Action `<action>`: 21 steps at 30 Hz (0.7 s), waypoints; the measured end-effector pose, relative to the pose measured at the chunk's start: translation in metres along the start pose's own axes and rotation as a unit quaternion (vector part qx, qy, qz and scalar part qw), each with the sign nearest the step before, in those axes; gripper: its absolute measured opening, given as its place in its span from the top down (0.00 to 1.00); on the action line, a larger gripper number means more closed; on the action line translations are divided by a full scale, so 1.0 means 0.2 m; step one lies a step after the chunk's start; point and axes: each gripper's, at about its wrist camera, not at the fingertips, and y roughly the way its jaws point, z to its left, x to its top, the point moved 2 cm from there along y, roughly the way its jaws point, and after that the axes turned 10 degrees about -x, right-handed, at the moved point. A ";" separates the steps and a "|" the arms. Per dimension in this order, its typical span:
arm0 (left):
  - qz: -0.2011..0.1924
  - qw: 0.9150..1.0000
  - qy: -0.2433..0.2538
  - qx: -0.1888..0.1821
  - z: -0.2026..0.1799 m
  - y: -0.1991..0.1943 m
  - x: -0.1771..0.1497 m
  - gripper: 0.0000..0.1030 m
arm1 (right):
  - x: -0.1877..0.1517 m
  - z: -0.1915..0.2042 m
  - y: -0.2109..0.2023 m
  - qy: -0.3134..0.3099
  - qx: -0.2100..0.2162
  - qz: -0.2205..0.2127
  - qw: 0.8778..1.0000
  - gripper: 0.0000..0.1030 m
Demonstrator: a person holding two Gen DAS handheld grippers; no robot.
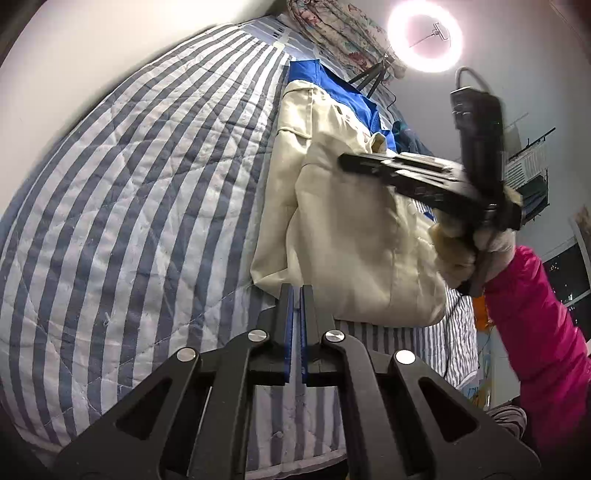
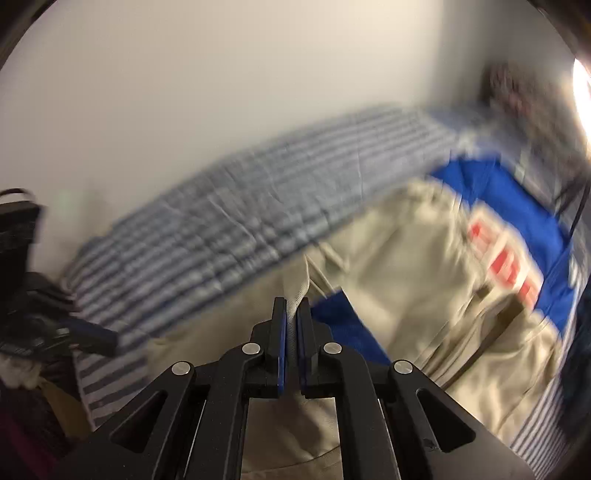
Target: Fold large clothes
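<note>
Striped quilt (image 1: 129, 206) under cream trousers (image 1: 343, 221).
Right gripper (image 2: 291, 306) pinches trousers' edge at 12 o'clock to fold; left gripper (image 1: 297, 291) clenched empty.

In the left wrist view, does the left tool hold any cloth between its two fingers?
No, the left tool is shut with nothing between its blue pads, and the cream fabric garment lies beyond its tips.

The trousers (image 1: 332, 206) lie on the quilt (image 1: 129, 206), partly over a shirt (image 1: 314, 74) that shows behind them. A ring light (image 1: 424, 35) stands beyond the shirt. In the left wrist view the right gripper (image 1: 345, 160) is above the trousers, right of the quilt's open part.
</note>
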 end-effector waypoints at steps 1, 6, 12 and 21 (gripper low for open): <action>-0.005 1.000 0.003 -0.002 -0.02 0.00 0.02 0.98 | 0.00 -0.02 0.00 0.010 -0.007 0.002 1.000 0.94; -0.024 1.000 -0.016 -0.012 0.00 0.07 0.22 0.36 | -0.11 -0.23 -0.34 0.110 -0.002 -0.052 0.993 0.78; 0.019 1.000 -0.010 -0.022 0.01 0.29 0.44 0.36 | -0.64 -0.63 -0.71 0.279 -0.040 -0.073 0.957 0.50; 0.052 0.999 0.012 -0.007 -0.02 0.49 0.48 0.53 | -1.07 -0.83 -0.53 0.424 0.007 -0.044 0.904 0.50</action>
